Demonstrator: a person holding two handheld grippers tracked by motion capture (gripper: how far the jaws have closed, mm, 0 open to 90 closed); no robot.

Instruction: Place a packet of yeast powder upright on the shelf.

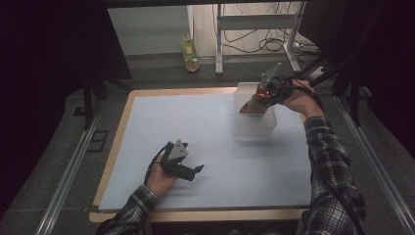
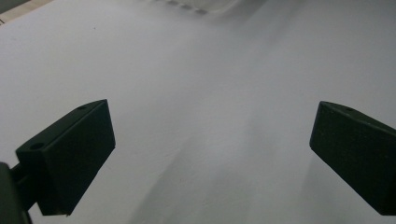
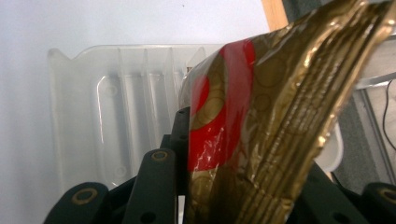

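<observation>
Nearest the person, the left hand (image 1: 157, 178) rests on the white sheet (image 1: 215, 161) w/ the left gripper (image 1: 198, 170) low over it, pointing right. In the left gripper view its two black jaws stand wide apart w/ nothing between them, just bare sheet below; a bit of the clear bin's edge shows at the top of that view.

Plaid sleeves (image 1: 329, 161) come in from the bottom on both sides. The sheet covers most of the wooden table (image 1: 125, 110), wood rim showing at the left, front and back.

Farther back, right of centre, a clear plastic bin (image 1: 254, 125) w/ ribbed walls sits on the sheet near the back edge. The right hand (image 1: 301, 100) holds the right gripper (image 1: 263, 96) above the bin, tilted down-left. Its jaws are closed on a gold-and-red foil packet (image 3: 261, 116); in the right gripper view the packet sticks up from between the jaws, crinkled, w/ the bin's (image 3: 112, 107) ribbed inside below and behind it. In the high view the packet (image 1: 252, 106) hangs at the bin's top opening; can't tell if it touches the bin.

Beyond the table, on the floor, a yellowish bottle (image 1: 190, 55) stands near a metal frame (image 1: 254, 22) w/ cables.
</observation>
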